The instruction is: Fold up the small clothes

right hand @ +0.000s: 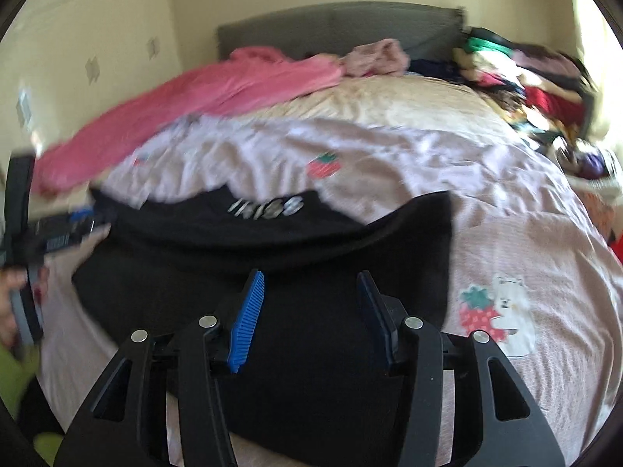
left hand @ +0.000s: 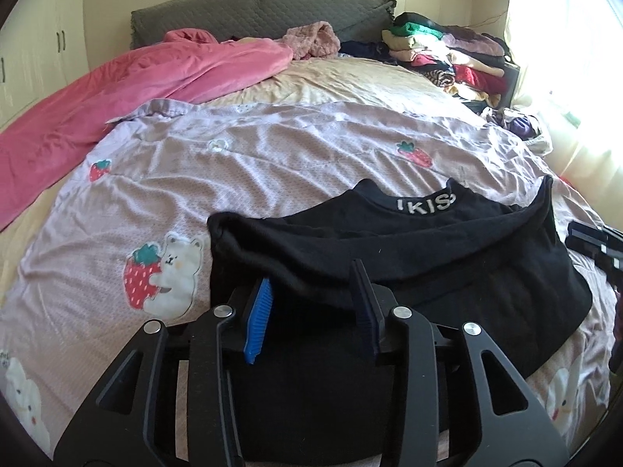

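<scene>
**While spread on the quilt: black top, both grippers parted above it**

Black top [left hand: 409, 257] lying flat on lilac strawberry-and-bear quilt [left hand: 272, 155], near the foot of the bed. White lettering at neckline [left hand: 426, 204], facing the headboard. Left sleeve folded in across the body, forming a thick rolled edge just ahead of the left tool. Right side of garment likewise doubled over, seen in the right wrist view as a dark flap [right hand: 409, 218].

Around it: pink blanket [left hand: 136, 85] bunched along the left side of the bed, well apart from the top. Beige sheet [left hand: 331, 81] beyond the quilt. Fuzzy pink garment [left hand: 311, 41] near grey headboard [left hand: 253, 11]. Tall heap of mixed clothes [left hand: 447, 54] at far right corner by bright window. Nothing lying on the top itself.

Left gripper [left hand: 311, 307]: low over near hem, blue pads [left hand: 257, 319] spread wide, cloth between but not pinched. Right gripper [right hand: 307, 319]: same attitude, jaws parted over black fabric, holding nothing. Right wrist view motion-blurred; left tool visible there at far left edge, held in a hand [right hand: 9, 303].
</scene>
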Motion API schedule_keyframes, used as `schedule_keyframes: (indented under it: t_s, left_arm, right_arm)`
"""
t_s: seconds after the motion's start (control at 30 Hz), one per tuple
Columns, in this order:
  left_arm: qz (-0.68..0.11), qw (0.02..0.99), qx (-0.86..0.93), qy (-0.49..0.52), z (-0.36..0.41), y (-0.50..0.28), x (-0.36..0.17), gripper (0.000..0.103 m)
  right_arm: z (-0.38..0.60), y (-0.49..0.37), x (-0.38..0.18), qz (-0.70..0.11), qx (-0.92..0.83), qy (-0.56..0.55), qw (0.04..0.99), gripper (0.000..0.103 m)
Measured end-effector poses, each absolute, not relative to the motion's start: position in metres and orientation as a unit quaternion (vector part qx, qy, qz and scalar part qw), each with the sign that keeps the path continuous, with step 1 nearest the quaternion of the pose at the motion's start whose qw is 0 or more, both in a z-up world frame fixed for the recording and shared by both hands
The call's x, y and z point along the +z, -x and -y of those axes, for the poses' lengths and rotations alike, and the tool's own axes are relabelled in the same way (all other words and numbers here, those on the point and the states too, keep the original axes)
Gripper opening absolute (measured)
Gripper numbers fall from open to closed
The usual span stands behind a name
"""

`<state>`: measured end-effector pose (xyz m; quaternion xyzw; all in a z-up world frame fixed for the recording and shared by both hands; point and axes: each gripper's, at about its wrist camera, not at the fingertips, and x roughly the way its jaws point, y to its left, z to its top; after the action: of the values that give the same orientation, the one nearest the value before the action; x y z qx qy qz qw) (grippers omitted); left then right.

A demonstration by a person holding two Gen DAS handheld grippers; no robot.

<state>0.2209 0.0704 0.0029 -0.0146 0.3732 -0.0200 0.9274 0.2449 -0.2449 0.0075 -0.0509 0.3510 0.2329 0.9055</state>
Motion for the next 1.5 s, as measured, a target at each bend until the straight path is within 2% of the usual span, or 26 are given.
schedule_keyframes:
  t_s: [0.17, 0.23, 0.33, 0.47, 0.73, 1.0, 1.27, 1.5]
  left_arm:
    - [-0.38, 0.924, -0.028, 0.027, -0.074, -0.218, 0.001, 0.032]
    - [-0.372, 0.928, -0.02, 0.013, -0.072, -0.213, 0.003, 0.037]
    - [-0.369, 0.929, -0.017, 0.006, -0.072, -0.209, 0.004, 0.039]
    - [-0.369, 0.929, -0.011, 0.011, -0.075, -0.207, 0.002, 0.042]
    - [-0.374, 0.927, 0.002, 0.033, -0.089, -0.2, -0.011, 0.054]
    - [-0.371, 0.927, 0.003, 0.046, -0.1, -0.201, -0.014, 0.065]
    - [-0.384, 0.922, 0.013, 0.056, -0.11, -0.217, -0.016, 0.066]
    - [-0.4, 0.913, 0.045, 0.072, -0.131, -0.232, -0.022, 0.072]
  right_arm:
    - [0.201, -0.246, -0.01, -0.383, 0.28, 0.095, 0.875, 0.048]
    - [0.182, -0.253, -0.02, -0.407, 0.287, 0.108, 0.861, 0.048]
    - [0.159, -0.261, -0.032, -0.417, 0.29, 0.129, 0.852, 0.047]
    - [0.141, -0.275, -0.033, -0.417, 0.297, 0.123, 0.85, 0.047]
    - [0.122, -0.31, -0.026, -0.41, 0.292, 0.088, 0.859, 0.047]
    - [0.148, -0.335, -0.005, -0.385, 0.244, 0.032, 0.889, 0.049]
    - [0.214, -0.327, 0.013, -0.366, 0.188, -0.004, 0.911, 0.053]
    - [0.276, -0.312, 0.005, -0.372, 0.109, 0.009, 0.922, 0.066]
